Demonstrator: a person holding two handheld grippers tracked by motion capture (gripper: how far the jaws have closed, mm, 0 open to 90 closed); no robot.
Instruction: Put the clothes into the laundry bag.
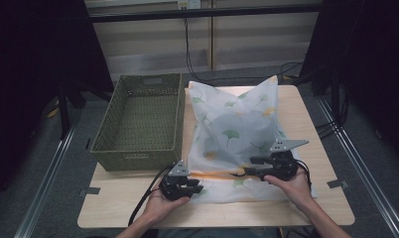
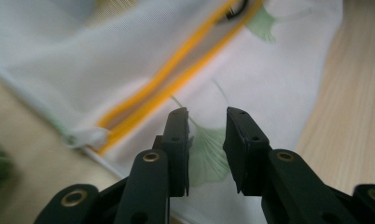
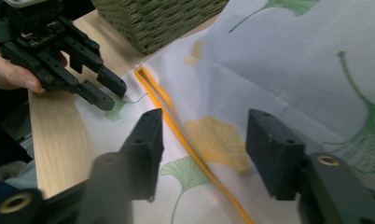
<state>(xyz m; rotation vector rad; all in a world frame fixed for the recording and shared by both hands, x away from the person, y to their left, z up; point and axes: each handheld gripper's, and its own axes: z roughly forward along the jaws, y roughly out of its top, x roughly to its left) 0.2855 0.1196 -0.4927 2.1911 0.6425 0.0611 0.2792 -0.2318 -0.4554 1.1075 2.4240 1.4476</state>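
I'm working the zipped end of the pillow (image 1: 234, 131), a white cover printed with ginkgo leaves that lies on the surface (image 1: 113, 203) just right of the woven basket (image 1: 140, 119), its near edge toward me and its far corners pointing away toward the back wall. Its long axis runs front to back across the surface, and the yellow zipper (image 3: 176, 116) crosses that axis along the near end, from my left gripper (image 1: 195, 187) toward my right gripper (image 1: 252, 167). I judge the step in hand to be handling that zipper opening: my left fingers (image 2: 176, 144) stand a little apart over the flat hem with a green leaf print between them, and I can't see them pinching any cloth, so I read them as released. My right fingers (image 3: 143, 149) stand wide apart, straddling the zipper line from above without touching it, also released. In the right gripper view the zipper's end lies near the left gripper's tips. I think the next move calls for a fresh hold: the left should clamp the hem beside the zipper's end to keep the cover from sliding, and the right should come down on the pull or the seam. I can't make out the pull clearly; a small dark shape at the top of the left gripper view may be it.
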